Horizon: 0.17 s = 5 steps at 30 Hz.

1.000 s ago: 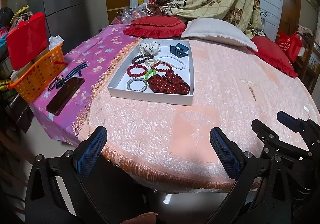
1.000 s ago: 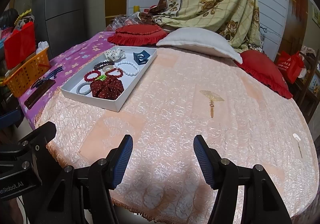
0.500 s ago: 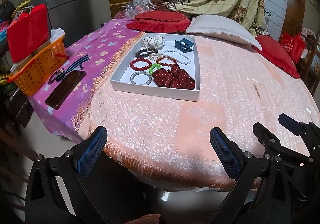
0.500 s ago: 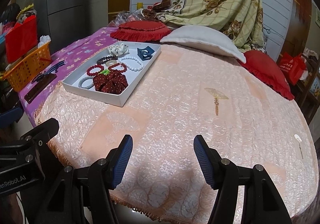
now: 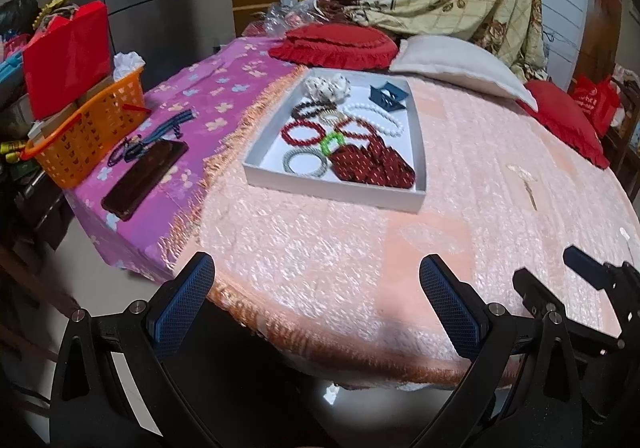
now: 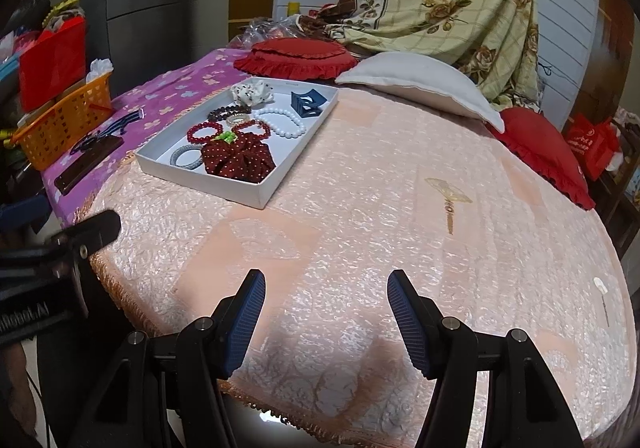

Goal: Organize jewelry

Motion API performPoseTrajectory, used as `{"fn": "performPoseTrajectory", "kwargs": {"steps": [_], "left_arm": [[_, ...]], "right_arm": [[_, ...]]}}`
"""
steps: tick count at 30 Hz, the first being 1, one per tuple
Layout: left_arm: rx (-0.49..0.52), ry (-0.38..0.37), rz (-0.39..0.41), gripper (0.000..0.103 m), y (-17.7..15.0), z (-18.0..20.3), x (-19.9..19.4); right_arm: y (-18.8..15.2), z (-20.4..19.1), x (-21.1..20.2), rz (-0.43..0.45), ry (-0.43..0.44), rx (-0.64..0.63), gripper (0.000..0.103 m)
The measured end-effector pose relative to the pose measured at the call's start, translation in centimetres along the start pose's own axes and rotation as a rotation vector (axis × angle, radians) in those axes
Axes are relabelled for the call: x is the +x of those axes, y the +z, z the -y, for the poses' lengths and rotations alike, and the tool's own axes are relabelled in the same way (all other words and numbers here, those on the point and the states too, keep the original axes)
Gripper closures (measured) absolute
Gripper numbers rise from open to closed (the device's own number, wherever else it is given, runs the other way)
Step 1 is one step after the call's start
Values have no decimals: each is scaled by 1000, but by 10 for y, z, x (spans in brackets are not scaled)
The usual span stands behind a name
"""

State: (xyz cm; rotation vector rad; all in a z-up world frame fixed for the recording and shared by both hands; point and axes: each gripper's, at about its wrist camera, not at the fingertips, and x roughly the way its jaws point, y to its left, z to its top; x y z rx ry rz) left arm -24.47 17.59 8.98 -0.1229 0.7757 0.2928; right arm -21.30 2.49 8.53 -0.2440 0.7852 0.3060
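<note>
White tray point(image 5: 334, 190) sat far side of both grippers, on the pink cover. In it, left to right: grey coil band point(image 5: 303, 164), red bead bracelets point(image 5: 301, 133), dotted red scrunchie point(image 5: 372, 164), pearl strand point(image 5: 378, 119), blue claw clip point(image 5: 387, 95). Beads probably light, slippery, best pinched across the loop; scrunchie soft, any fold works. Left gripper point(image 5: 316, 298) wide open, empty. Right gripper point(image 6: 326, 308) half open, empty.
</note>
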Motion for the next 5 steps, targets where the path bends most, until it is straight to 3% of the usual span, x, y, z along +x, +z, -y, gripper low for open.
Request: {"fn": "performPoseTrajectory", "kwargs": {"steps": [5], "left_arm": [[12, 9, 8, 1, 7, 3, -5]], "right_arm": [[0, 6, -1, 4, 10, 19, 42]]}}
